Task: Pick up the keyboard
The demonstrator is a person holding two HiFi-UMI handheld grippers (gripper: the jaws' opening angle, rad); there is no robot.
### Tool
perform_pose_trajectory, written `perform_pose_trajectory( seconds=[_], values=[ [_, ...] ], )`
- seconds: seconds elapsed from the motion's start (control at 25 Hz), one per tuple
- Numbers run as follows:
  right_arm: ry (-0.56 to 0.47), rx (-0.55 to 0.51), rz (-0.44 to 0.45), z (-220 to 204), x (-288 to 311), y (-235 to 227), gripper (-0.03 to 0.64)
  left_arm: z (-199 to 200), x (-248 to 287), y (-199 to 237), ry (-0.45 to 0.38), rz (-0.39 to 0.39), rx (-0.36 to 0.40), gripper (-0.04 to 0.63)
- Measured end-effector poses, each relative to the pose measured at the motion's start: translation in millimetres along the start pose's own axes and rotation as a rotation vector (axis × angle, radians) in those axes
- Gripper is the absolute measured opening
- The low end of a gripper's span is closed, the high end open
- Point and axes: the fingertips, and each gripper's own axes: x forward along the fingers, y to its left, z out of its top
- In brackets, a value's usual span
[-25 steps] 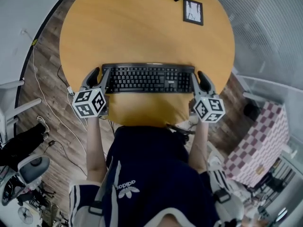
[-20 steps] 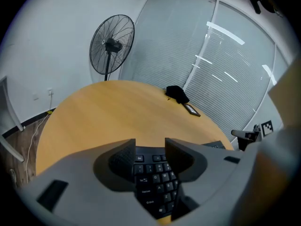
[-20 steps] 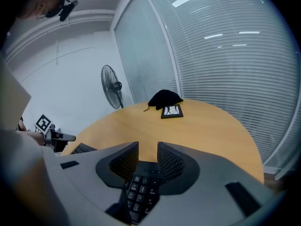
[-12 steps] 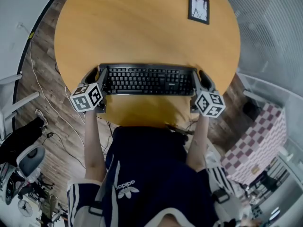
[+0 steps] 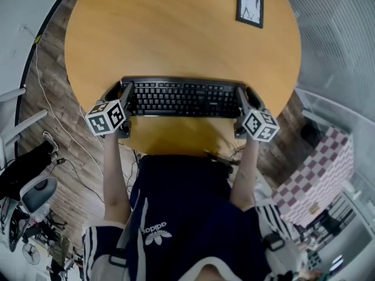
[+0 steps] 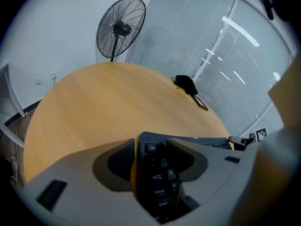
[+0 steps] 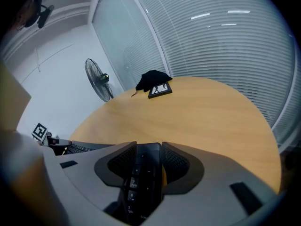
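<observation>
Left gripper (image 6: 153, 166): jaws wide and just been opening. The left end of the black plastic full-size keyboard (image 5: 184, 98) sits between them, with a sliver of wood showing beside one pad, so no clamp. Right gripper (image 7: 143, 173): same story on the right end, jaws also just been opening. The keyboard lies on the round wooden table (image 5: 176, 34), long axis running gripper to gripper, each hand equally near its own end. My read: both need to close next.
</observation>
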Motion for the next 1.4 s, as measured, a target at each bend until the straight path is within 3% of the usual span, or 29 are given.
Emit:
perform_pose_trajectory(
  seconds=[0.24,0.52,0.68,1.08,1.4],
  values=[
    [0.045,0.060,0.009,-14.3,7.7,-10.7,0.158,-2.5,1.5,-2.4,0.001,-0.015,-0.026,0.186],
    [0.051,0.122,0.090,-10.3,8.6,-5.4,0.158,-5.5,0.7,-1.8,0.000,-0.035,-0.108,0.186],
    [0.056,0.108,0.117,-8.8,9.3,-5.0,0.158,-6.4,0.9,-2.5,-0.001,-0.043,-0.099,0.184],
    [0.045,0.096,0.084,-11.3,5.5,-6.1,0.158,-4.7,-2.3,-5.2,-0.032,-0.047,-0.068,0.184],
    [-0.053,0.055,0.118,6.6,-18.3,2.2,0.158,8.4,-26.4,-19.1,-0.105,-0.098,-0.023,0.184]
  ],
)
